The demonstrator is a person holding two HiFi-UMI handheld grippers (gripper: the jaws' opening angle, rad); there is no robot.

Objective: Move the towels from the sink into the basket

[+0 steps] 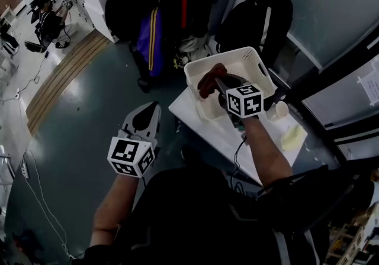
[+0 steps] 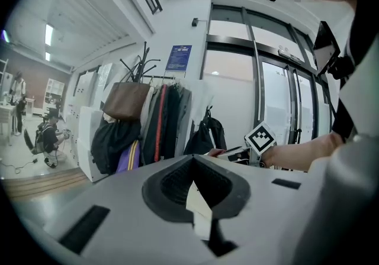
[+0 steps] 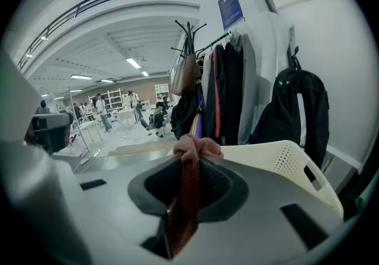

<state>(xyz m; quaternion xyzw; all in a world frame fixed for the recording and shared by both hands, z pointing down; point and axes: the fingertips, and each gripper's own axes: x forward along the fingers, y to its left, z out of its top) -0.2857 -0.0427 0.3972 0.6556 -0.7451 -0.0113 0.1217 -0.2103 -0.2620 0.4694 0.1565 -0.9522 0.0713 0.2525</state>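
Note:
A reddish-brown towel (image 1: 208, 82) hangs from my right gripper (image 1: 214, 80), which is shut on it just above the white perforated basket (image 1: 260, 62). In the right gripper view the towel (image 3: 195, 146) bunches out past the jaws of the right gripper (image 3: 188, 160), with the basket (image 3: 284, 157) right behind it. My left gripper (image 1: 148, 111) hovers over the grey floor, left of the table, jaws together and holding nothing. From the left gripper (image 2: 192, 162) I see the right gripper's marker cube (image 2: 260, 138) and a bit of towel (image 2: 216, 152). No sink is in view.
The basket stands on a white table (image 1: 207, 133) that also carries a small cup (image 1: 281, 109) and a pale yellow cloth (image 1: 293, 136). A coat rack with jackets and bags (image 1: 154, 27) and a black backpack (image 1: 254, 15) stand behind the table. People sit far off.

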